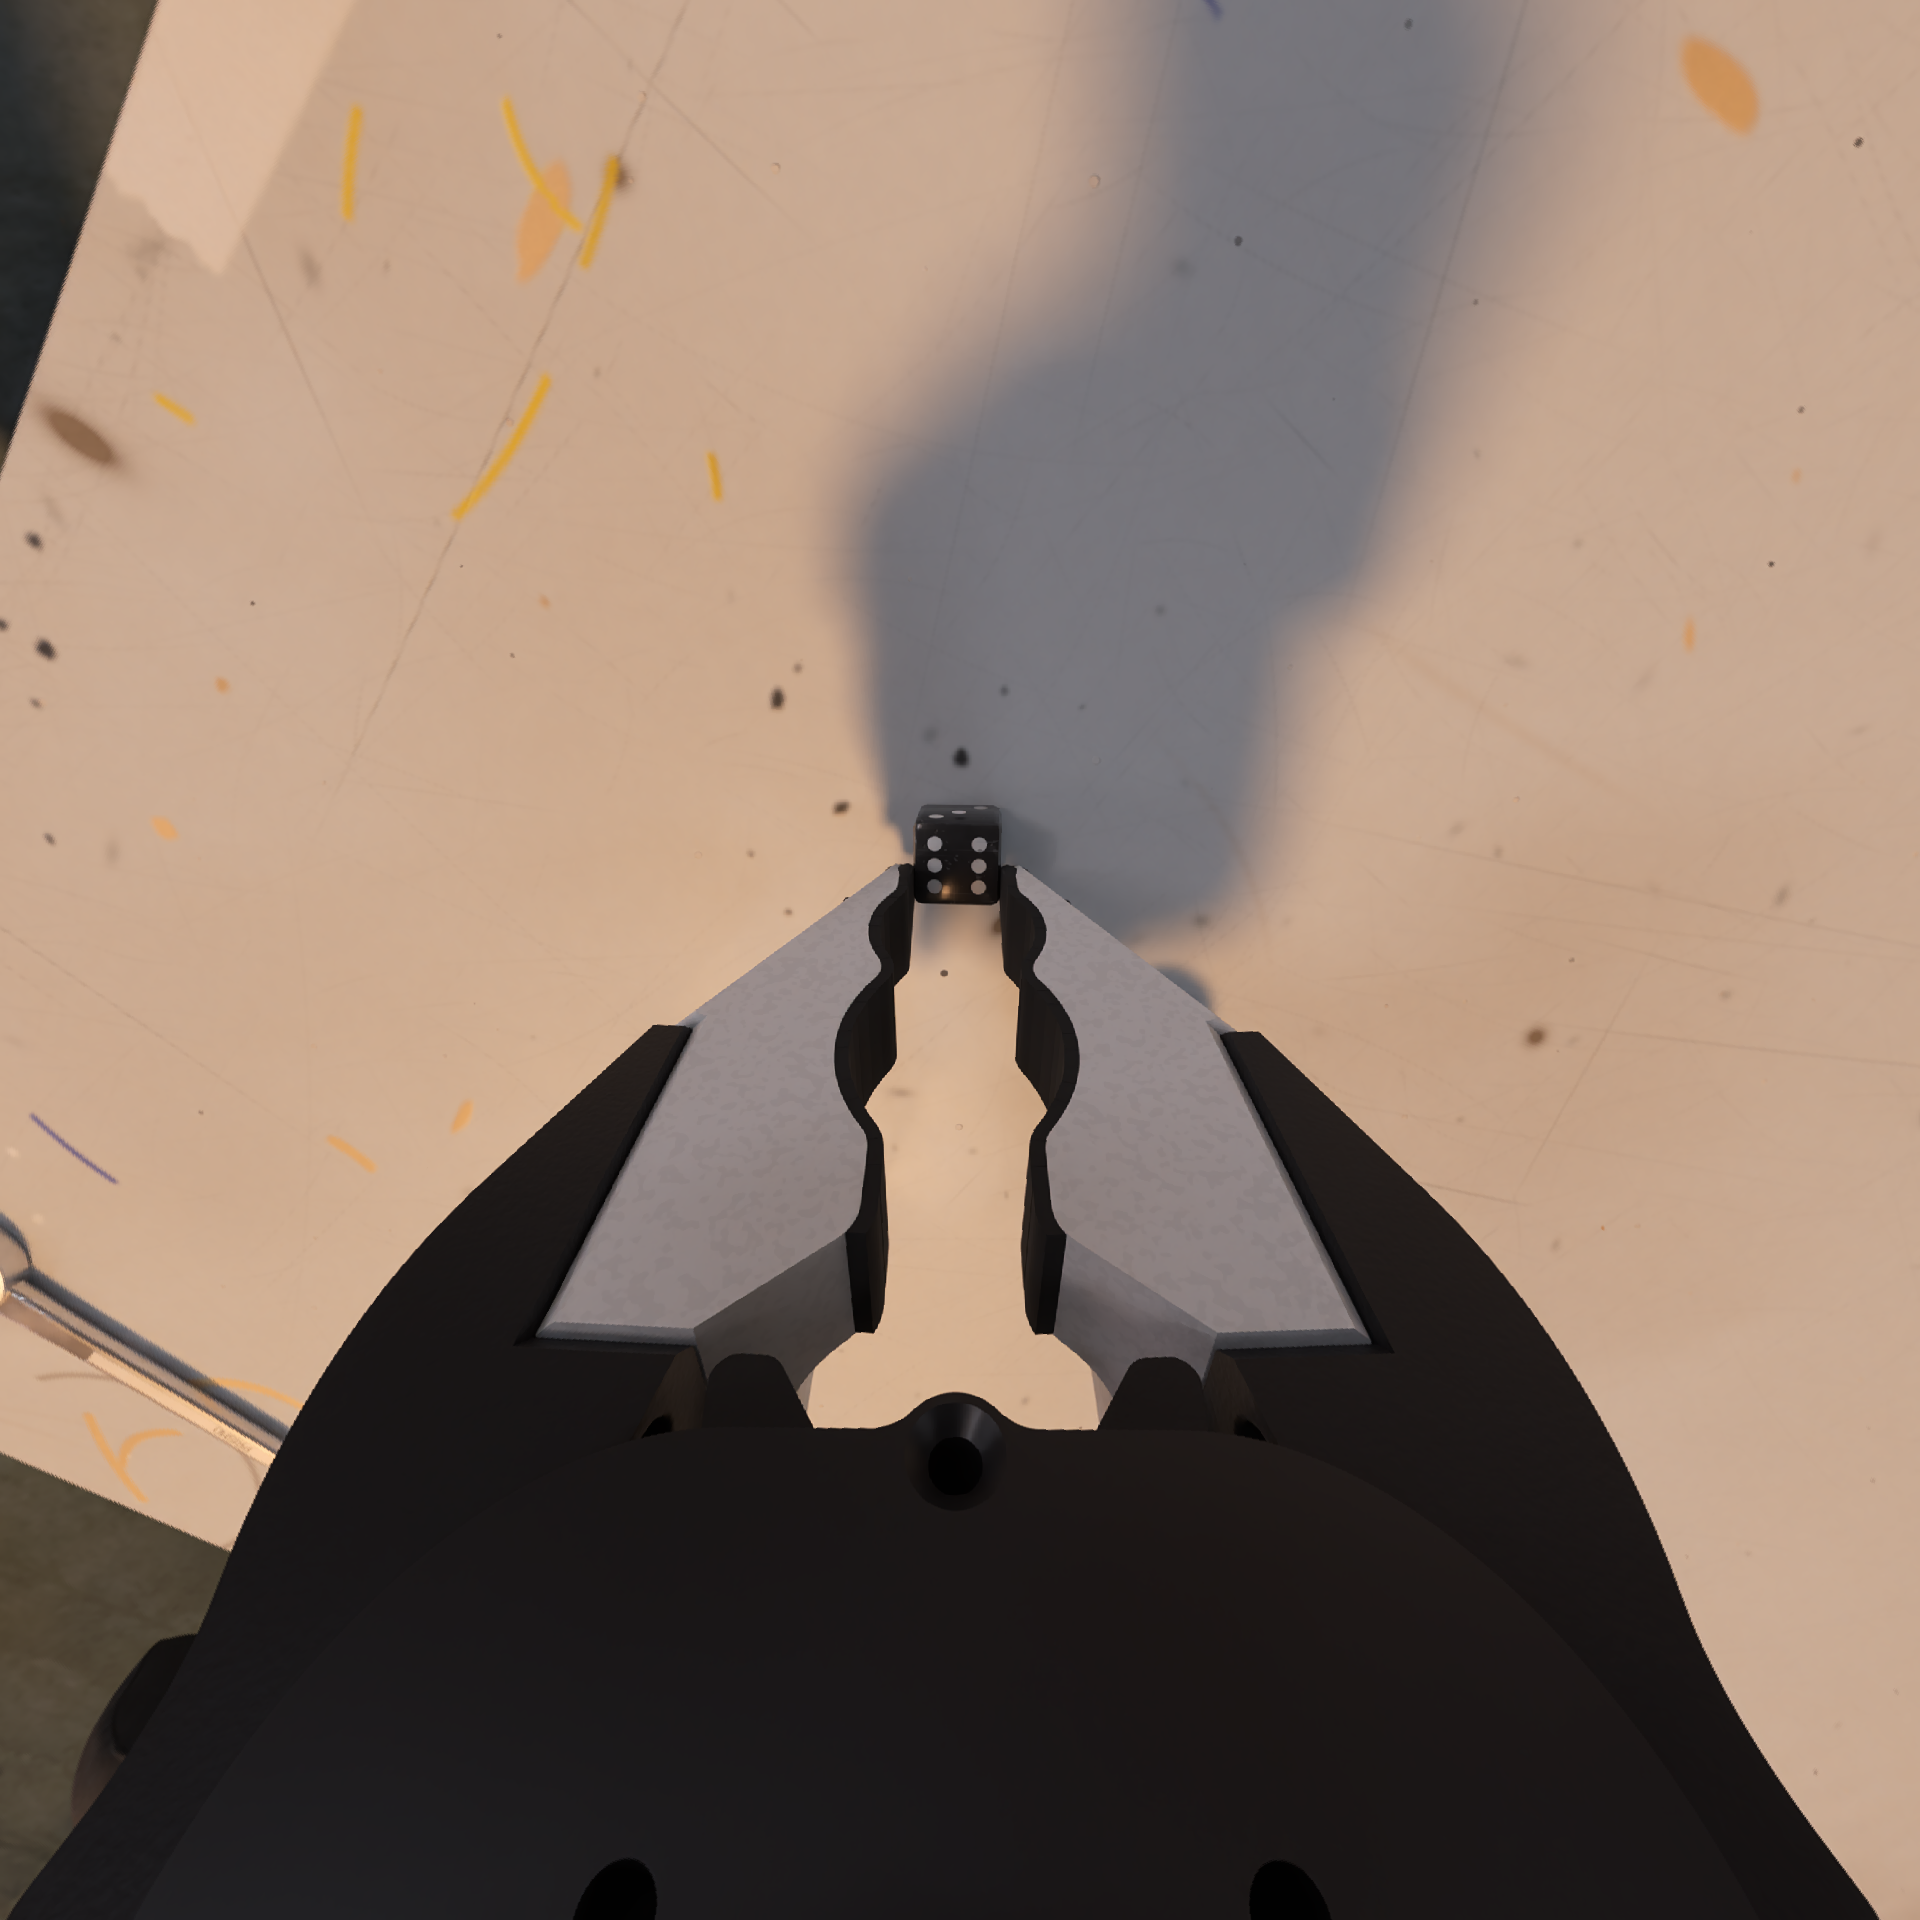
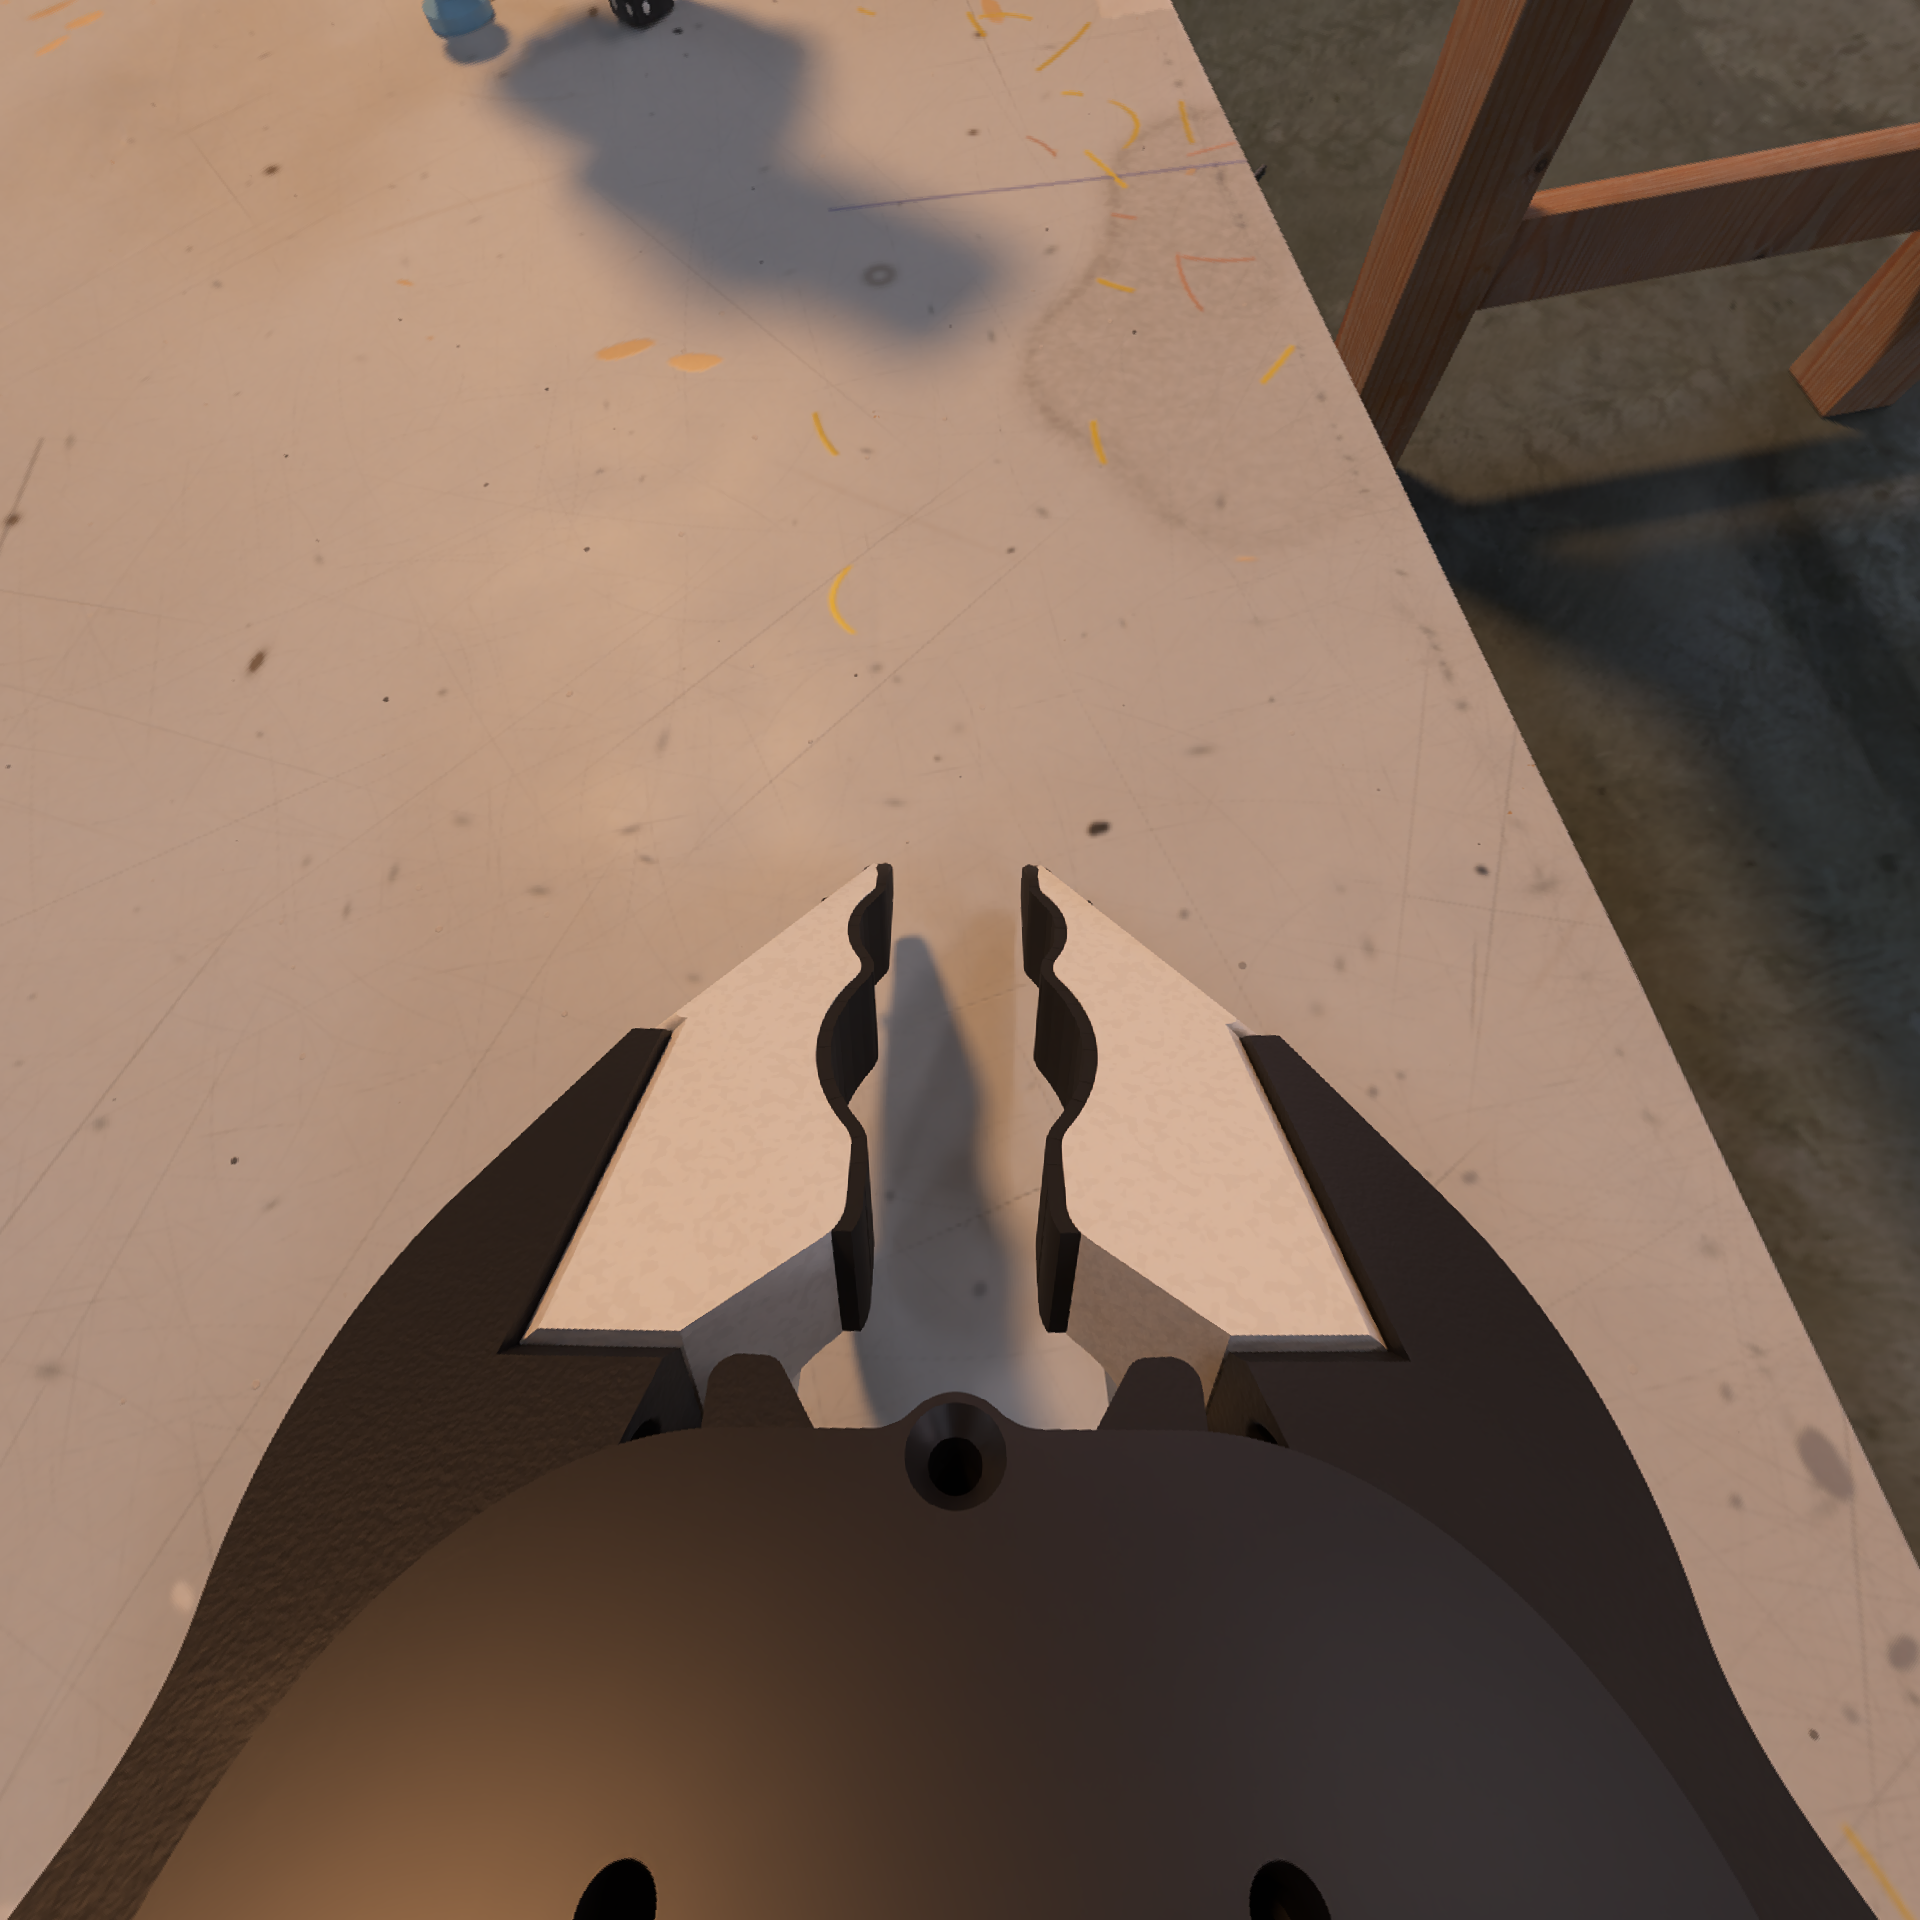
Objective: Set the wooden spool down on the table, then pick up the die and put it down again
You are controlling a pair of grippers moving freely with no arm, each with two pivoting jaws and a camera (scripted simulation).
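A small black die [image 1: 956, 854] with white pips sits between the fingertips of my left gripper [image 1: 956, 891], low over the pale table [image 1: 520, 727]. The fingers touch the die on both sides, and the face with six pips is turned toward the camera. I cannot tell whether the die rests on the table or hangs just above it. In the right wrist view the die [image 2: 639, 8] shows at the far top edge. My right gripper [image 2: 956, 883] is open and empty, low over the table. No wooden spool is in view.
A shiny metal tool handle [image 1: 104, 1340] lies at the table's near left edge. A small blue object [image 2: 457, 16] stands near the die. The table's edge [image 2: 1455, 582] runs diagonally on the right, with wooden frame legs [image 2: 1455, 208] beyond it.
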